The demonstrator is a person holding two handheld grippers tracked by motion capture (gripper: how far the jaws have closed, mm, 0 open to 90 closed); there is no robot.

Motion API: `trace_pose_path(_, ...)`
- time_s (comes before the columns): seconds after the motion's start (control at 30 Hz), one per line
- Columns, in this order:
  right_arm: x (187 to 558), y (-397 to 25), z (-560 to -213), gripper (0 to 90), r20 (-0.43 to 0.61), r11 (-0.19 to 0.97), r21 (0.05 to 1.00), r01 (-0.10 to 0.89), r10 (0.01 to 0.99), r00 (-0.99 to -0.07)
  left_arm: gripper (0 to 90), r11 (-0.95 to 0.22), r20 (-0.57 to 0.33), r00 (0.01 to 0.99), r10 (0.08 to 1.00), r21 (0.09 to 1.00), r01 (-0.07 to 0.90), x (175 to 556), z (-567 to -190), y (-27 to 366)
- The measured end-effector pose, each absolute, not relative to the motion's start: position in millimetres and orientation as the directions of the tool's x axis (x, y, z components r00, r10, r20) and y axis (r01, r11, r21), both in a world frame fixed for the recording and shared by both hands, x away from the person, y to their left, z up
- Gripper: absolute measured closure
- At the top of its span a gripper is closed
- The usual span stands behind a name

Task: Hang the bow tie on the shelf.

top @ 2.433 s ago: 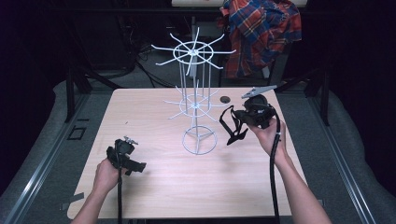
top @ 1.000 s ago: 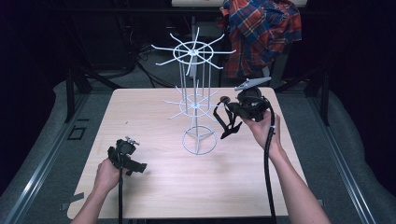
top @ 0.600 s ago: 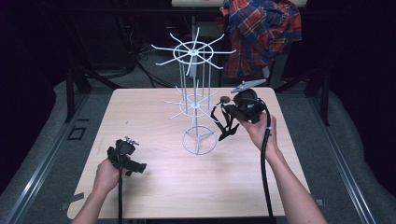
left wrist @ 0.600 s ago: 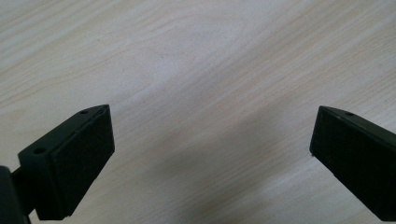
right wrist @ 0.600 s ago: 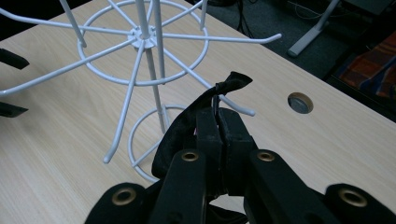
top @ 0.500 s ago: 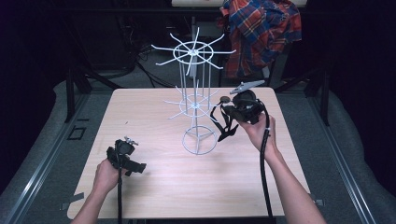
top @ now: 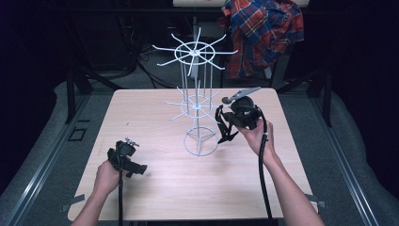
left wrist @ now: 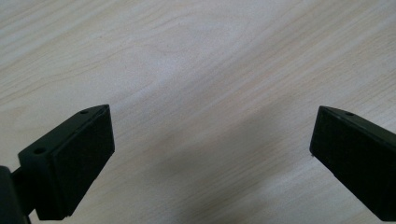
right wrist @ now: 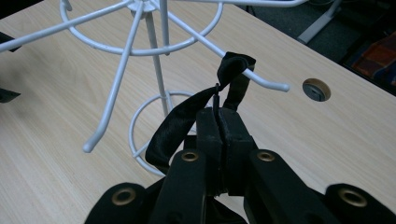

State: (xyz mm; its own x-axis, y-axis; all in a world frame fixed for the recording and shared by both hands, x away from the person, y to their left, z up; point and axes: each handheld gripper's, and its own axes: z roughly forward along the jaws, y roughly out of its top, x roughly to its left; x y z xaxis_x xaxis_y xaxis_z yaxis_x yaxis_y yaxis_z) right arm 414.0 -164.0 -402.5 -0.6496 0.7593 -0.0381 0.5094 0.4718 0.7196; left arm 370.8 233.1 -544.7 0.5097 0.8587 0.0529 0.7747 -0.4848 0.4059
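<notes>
While our right hand-held gripper (right wrist: pixel 219 123) clamps shut on a black strap (right wrist: pixel 180 126), we hold it at about three o'clock of the white wire rack (top: pixel 197 101), its loop near one arm's tip. At eight o'clock from the rack, our left hand-held gripper (left wrist: pixel 210 154) hovers low over the worktop (top: pixel 155 117), jaws wide, holding nothing.

1. From my seat, the high view was lit from above: the table (top: pixel 155 117) was bright, its surroundings nearly black.
2. The white wire rack (top: pixel 196 101) stood out crisply, with faint shadows.
3. The left gripper view was soft; a dim shadow lay between the jaws.
4. The right gripper view was sharp at the black strap (right wrist: pixel 187 123); the nearest gripper parts blurred.
</notes>
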Motion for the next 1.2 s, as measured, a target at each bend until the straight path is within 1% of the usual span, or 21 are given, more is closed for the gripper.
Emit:
trace_pose_path(0.7,419,-159,-418,86.0,-0.021,0.466,0.718,0.516,0.756,-0.654,0.0,-0.495,0.057,0.518,0.853,0.401,0.771,371,-545,232)
trace_pose_path(0.83,420,-161,-420,80.4,-0.004,0.457,0.722,0.519,0.754,-0.657,0.0,-0.491,0.059,0.515,0.855,0.406,0.770,370,-544,231)
trace_pose_path(1.07,417,-164,-416,76.2,-0.008,0.464,0.719,0.518,0.750,-0.662,0.0,-0.490,0.056,0.514,0.856,0.407,0.771,370,-543,232)
trace_pose_path(1.1,416,-165,-414,72.7,-0.002,0.462,0.717,0.521,0.750,-0.662,0.0,-0.490,0.054,0.514,0.856,0.405,0.772,370,-544,232)
trace_pose_path(1.17,415,-167,-412,69.4,-0.007,0.469,0.713,0.521,0.749,-0.663,0.0,-0.489,0.054,0.514,0.856,0.407,0.772,370,-544,232)
trace_pose_path(1.2,415,-167,-412,69.4,-0.007,0.469,0.713,0.521,0.749,-0.663,0.0,-0.489,0.054,0.514,0.856,0.407,0.772,370,-544,232)
